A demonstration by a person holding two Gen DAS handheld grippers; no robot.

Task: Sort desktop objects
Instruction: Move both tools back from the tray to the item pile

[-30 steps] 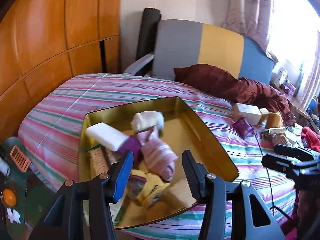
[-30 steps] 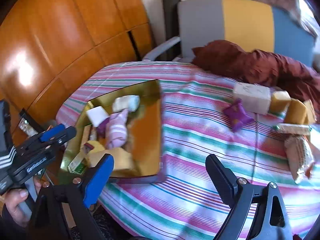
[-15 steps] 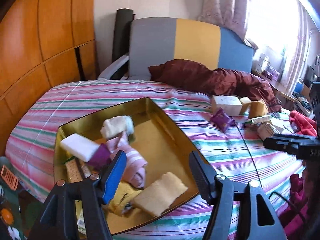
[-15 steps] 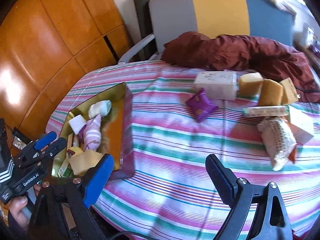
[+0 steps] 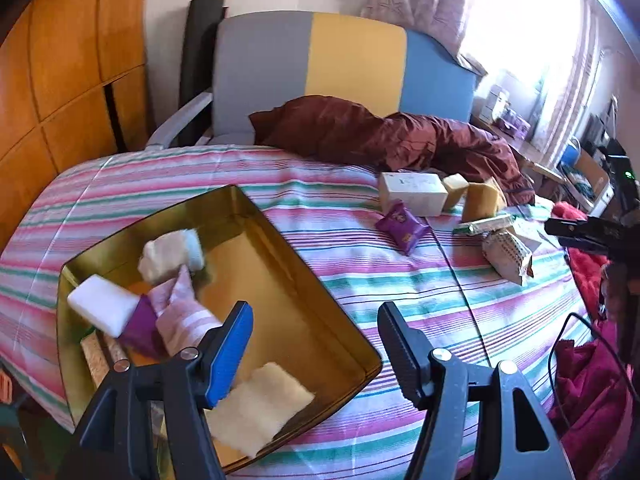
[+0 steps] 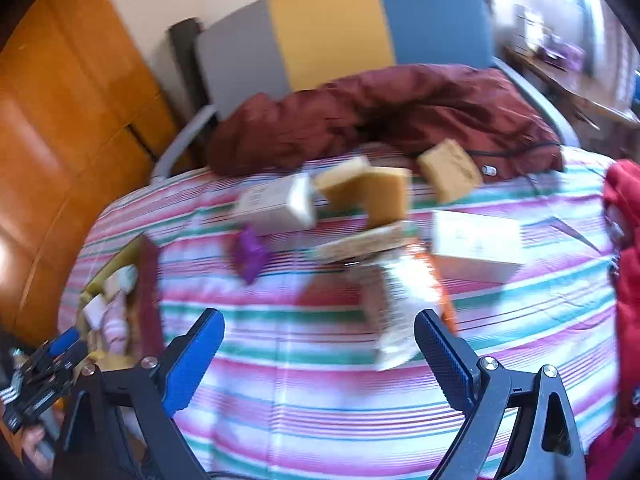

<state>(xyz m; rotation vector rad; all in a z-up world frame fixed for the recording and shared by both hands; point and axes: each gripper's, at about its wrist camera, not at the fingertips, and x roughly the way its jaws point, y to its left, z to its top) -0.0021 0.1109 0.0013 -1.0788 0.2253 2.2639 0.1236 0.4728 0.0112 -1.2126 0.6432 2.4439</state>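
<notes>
A gold tin [image 5: 256, 280] lies on the striped bed cover at the left. It holds a white block [image 5: 100, 304], a pink striped cloth [image 5: 180, 312], a cream roll [image 5: 172, 252] and a pale yellow pad [image 5: 260, 408]. My left gripper [image 5: 316, 344] hangs open and empty over the tin's near right rim. My right gripper [image 6: 318, 356] is open and empty above the cover. Just ahead of it lies a crinkly packet [image 6: 396, 312], with a white box [image 6: 476, 246], yellow sponges [image 6: 384, 196], a flat bar [image 6: 364, 244] and a purple packet [image 6: 250, 254] beyond. The right wrist view is blurred.
Maroon bedding [image 5: 380, 132] is bunched at the head of the bed, before a grey, yellow and blue headboard [image 5: 344, 52]. A wooden wardrobe [image 5: 60, 80] stands on the left. Red cloth [image 6: 624, 216] lies at the right edge, and a thin cable [image 5: 460, 280] crosses the cover.
My left gripper's jaws have widened and its view has swung right along the tin. My right gripper has swept right, from beside the tin to the pile of loose objects.
</notes>
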